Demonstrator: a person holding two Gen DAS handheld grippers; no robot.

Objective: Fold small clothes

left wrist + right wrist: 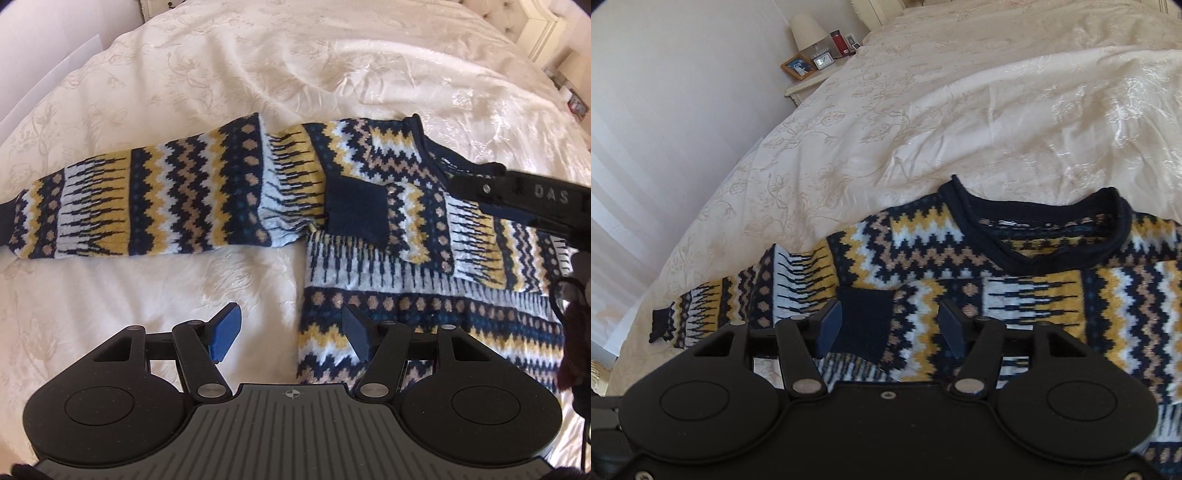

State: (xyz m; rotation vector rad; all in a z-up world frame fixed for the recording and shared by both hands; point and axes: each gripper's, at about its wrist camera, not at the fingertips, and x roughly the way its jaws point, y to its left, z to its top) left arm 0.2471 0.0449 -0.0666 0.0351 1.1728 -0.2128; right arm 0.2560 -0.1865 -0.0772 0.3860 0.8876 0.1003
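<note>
A navy, yellow and white patterned knit sweater (406,236) lies flat on a cream bedspread (258,74). Its left sleeve (147,199) stretches out sideways. The other sleeve is folded across the chest, and its navy cuff (354,214) rests there. My left gripper (291,334) hovers open above the sweater's left side edge, holding nothing. In the right wrist view the sweater (1015,288) shows its navy neckline (1052,236). My right gripper (890,328) is open just above the folded sleeve's navy cuff (866,317). The right gripper's body (524,195) shows at the right of the left wrist view.
The cream floral bedspread (960,129) spreads around the sweater. A bedside table (809,86) at the far left corner carries a lamp (809,31), a picture frame (798,66), a clock and a red container. A pale wall (665,110) runs along the bed's left side.
</note>
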